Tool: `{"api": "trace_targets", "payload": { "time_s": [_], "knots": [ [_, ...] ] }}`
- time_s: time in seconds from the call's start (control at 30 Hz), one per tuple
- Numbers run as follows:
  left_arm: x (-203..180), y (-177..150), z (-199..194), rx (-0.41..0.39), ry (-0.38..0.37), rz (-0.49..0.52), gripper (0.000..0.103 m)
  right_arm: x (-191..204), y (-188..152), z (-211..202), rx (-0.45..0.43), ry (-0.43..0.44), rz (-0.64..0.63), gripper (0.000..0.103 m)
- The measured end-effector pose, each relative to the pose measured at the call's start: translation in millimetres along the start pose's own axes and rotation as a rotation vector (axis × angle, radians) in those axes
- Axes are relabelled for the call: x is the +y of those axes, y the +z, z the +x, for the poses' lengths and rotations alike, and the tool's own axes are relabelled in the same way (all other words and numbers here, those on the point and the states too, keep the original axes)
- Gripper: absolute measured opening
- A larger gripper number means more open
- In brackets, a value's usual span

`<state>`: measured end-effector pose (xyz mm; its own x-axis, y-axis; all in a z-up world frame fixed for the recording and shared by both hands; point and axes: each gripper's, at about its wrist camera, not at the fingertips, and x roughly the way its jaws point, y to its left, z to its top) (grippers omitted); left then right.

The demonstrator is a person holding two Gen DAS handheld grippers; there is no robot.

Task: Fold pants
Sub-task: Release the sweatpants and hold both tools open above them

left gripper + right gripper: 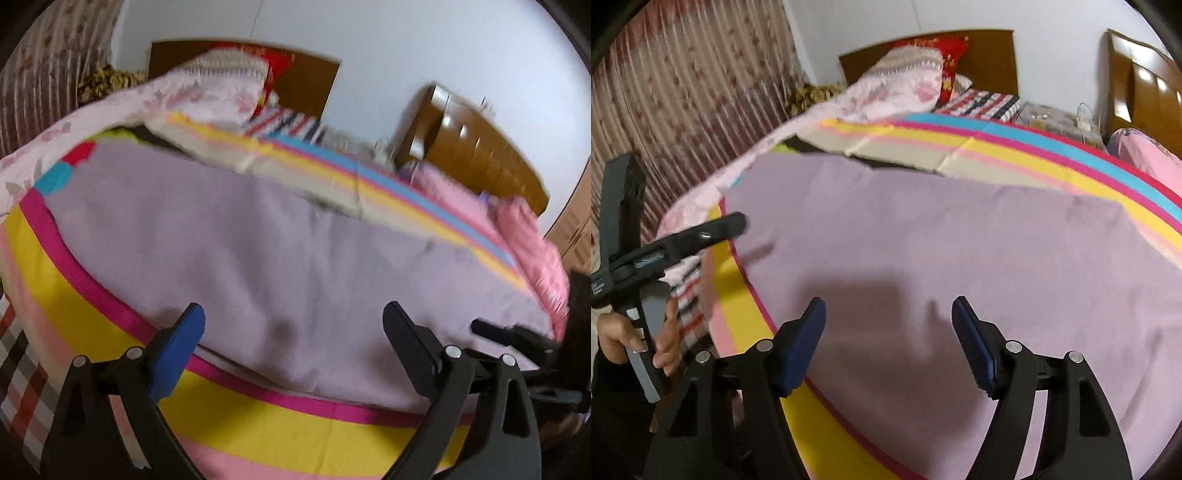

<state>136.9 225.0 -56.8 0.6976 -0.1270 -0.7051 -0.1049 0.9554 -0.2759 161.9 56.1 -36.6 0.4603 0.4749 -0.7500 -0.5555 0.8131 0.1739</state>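
1. The bed point(764, 306) is the biggest thing here, covered in a sheet striped yellow, pink and blue. A flowery pink quilt point(897, 88) is bunched up at the far end, near the headboard.
2. The pants point(942, 236) lie spread over the middle of the bed, taking up most of both views. They're a plain lilac-grey, lying as one broad flat slab with a few soft wrinkles. There are a couple of faint darker smudges in the left view. I can't make out the waistband or leg split from here.
3. Handling guess: light, soft fabric that drapes and won't hold a crease by itself. It'll probably slide a bit on the sheet. I'd pinch it at an edge or corner, both layers together, not in the middle.
4. Your left tool point(291, 317) hovers over the near edge of the pants, jaws spread wide, nothing in them.
5. Your right tool point(888, 310) is also apart, a bit less wide, empty, above the near part of the pants. Your left hand point(635, 332) on its handle shows off to the side.
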Motion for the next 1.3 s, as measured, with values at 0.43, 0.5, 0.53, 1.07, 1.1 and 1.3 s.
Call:
{"api": "trace_targets", "payload": {
  "time_s": [0.43,0.5,0.53,1.07,1.1,1.3],
  "knots": [
    [-18,-21,22,0.107,0.159,0.182,0.101,24,-22,9,0.122,-0.032,-0.239,0.087],
    [-19,-1,12,0.091,0.074,0.153,0.101,10,-12,4,0.114,0.051,-0.191,0.087],
    [-22,9,8,0.063,0.047,0.156,0.101,-6,1,-5,0.071,0.081,-0.136,0.087],
    [0,99,131,0.13,0.155,0.176,0.101,-134,77,36,0.019,-0.135,0.077,0.088],
    [0,98,131,0.128,0.159,0.176,0.101,-133,78,32,-0.007,-0.129,0.094,0.089],
    [-5,94,132,0.13,0.196,0.189,0.102,-120,84,61,0.063,-0.161,0.002,0.091]
  ]
}}
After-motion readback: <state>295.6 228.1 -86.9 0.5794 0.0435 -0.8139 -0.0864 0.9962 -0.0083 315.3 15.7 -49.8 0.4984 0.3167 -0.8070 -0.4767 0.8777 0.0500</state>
